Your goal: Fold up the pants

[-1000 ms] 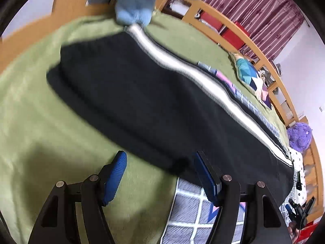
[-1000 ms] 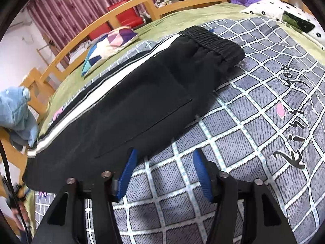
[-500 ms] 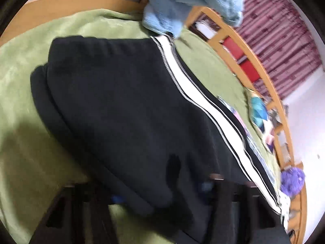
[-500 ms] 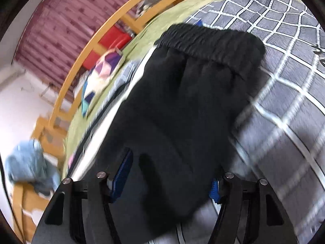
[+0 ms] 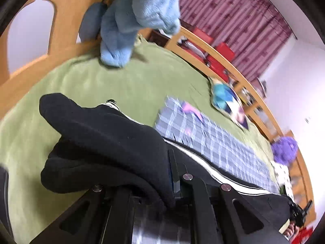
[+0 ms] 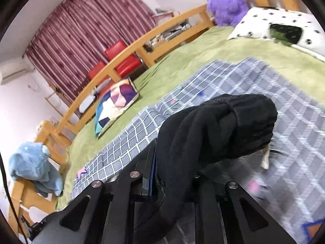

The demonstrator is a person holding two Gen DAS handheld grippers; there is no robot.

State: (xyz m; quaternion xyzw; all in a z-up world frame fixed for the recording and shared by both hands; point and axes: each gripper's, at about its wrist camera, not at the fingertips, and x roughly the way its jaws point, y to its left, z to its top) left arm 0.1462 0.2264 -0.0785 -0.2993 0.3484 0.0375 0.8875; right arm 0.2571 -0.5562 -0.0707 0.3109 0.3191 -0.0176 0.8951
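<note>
Both the left tool [image 5: 154, 185] and right tool [image 6: 172, 174] clamp bunched black pants [image 6: 215, 126], lifted above the grey checked blanket [image 6: 294, 105] on the bed; no readable writing shows.

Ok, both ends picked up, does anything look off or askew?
Nothing damaged. The black pants bunch thickly in the left gripper, and the waistband end droops in a lump over the right gripper, so the edges are not aligned.
</note>
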